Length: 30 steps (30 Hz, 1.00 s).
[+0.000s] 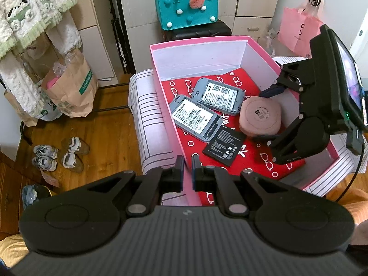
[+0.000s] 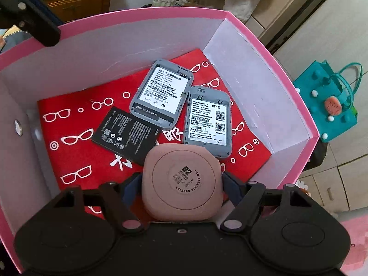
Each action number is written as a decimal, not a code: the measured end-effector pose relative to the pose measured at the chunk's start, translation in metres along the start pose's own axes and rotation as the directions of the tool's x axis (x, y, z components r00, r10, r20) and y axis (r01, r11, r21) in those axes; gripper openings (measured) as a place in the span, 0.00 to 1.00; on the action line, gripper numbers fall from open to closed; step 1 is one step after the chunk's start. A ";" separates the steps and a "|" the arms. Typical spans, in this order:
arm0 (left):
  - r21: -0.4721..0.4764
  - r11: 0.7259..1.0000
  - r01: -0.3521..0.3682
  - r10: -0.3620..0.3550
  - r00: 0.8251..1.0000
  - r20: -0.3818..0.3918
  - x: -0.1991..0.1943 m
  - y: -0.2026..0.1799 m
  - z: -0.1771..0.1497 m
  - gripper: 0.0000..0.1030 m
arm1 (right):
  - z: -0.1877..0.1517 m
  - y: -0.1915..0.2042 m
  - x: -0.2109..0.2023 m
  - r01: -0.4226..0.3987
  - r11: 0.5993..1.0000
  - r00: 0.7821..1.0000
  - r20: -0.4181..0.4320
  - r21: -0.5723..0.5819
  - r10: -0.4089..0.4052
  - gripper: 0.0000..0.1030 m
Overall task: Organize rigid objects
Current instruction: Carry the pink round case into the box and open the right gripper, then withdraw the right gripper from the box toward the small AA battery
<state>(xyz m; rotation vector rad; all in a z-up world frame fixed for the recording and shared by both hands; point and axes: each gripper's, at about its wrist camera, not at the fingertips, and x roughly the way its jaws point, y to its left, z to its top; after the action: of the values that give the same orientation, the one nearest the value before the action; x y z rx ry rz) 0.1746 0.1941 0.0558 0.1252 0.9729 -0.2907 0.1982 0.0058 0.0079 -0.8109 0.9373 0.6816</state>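
Observation:
A pink box [image 1: 158, 78] with white inner walls holds a red cloth [image 1: 230, 78] printed with glasses. On the cloth lie two grey router shells [image 1: 195, 117] [image 1: 218, 96], a black battery [image 1: 224, 146] and a pink compact case [image 1: 260, 117]. My right gripper [image 2: 181, 181] is inside the box, its fingers [image 2: 131, 186] against both sides of the pink compact case [image 2: 182, 184]. The shells [image 2: 161, 92] [image 2: 208, 120] and the battery [image 2: 125, 134] lie just beyond it. My left gripper [image 1: 188, 163] is shut and empty, above the box's near left rim.
The box sits on a striped white stool [image 1: 147, 110]. A teal felt bag [image 1: 186, 7] stands behind on a black case. Paper bags [image 1: 71, 89] and shoes [image 1: 59, 154] are on the wooden floor at left. A pink bag [image 1: 299, 30] hangs at right.

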 end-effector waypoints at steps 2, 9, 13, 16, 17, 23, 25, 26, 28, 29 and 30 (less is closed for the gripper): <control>-0.002 1.000 0.000 0.000 1.000 0.000 0.001 0.000 0.000 0.06 | 0.000 -0.004 -0.003 -0.004 0.999 1.000 0.022 0.033 0.003 0.78; 0.037 0.999 -0.009 0.009 1.000 0.003 0.002 -0.004 0.001 0.07 | -0.026 -0.034 -0.069 -0.076 0.950 0.964 0.264 0.302 -0.007 0.80; 0.040 0.999 0.001 -0.001 1.000 -0.003 0.004 -0.002 0.003 0.07 | -0.059 -0.050 -0.109 -0.204 0.863 0.910 0.415 0.462 -0.007 0.80; 0.034 0.999 0.001 -0.001 1.000 0.002 0.005 -0.001 0.003 0.07 | -0.088 -0.055 -0.123 -0.212 0.809 0.883 0.461 0.549 -0.082 0.80; 0.033 0.999 0.002 -0.002 1.000 0.005 0.005 -0.001 0.002 0.07 | -0.099 -0.056 -0.127 -0.207 0.787 0.871 0.476 0.582 -0.123 0.80; 0.062 0.998 -0.014 0.013 1.000 0.018 0.008 -0.005 0.001 0.08 | -0.152 -0.060 -0.127 -0.233 0.684 0.841 0.496 0.692 -0.215 0.80; 0.063 0.998 -0.020 0.018 0.999 0.033 0.010 -0.005 0.000 0.08 | -0.169 -0.054 -0.121 -0.219 0.662 0.838 0.486 0.717 -0.249 0.80; 0.059 0.998 -0.021 0.019 0.999 0.041 0.012 -0.005 -0.001 0.08 | -0.179 -0.049 -0.115 -0.204 0.643 0.839 0.470 0.739 -0.274 0.80; 0.043 0.999 -0.018 0.016 0.999 0.052 0.013 -0.003 -0.002 0.08 | -0.199 -0.039 -0.101 -0.172 0.607 0.853 0.425 0.776 -0.302 0.80; 0.034 0.999 -0.014 0.012 0.998 0.054 0.014 -0.002 -0.003 0.08 | -0.207 -0.036 -0.093 -0.161 0.587 0.863 0.402 0.794 -0.307 0.77; 0.027 1.000 -0.010 0.009 0.998 0.057 0.014 -0.001 -0.002 0.08 | -0.217 -0.034 -0.084 -0.145 0.563 0.875 0.372 0.813 -0.311 0.66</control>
<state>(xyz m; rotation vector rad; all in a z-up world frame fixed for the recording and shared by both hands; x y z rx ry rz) 0.1800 0.1910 0.0425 0.1456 0.9120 -0.2973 0.0974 -0.2065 0.0165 0.1890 0.6252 0.2451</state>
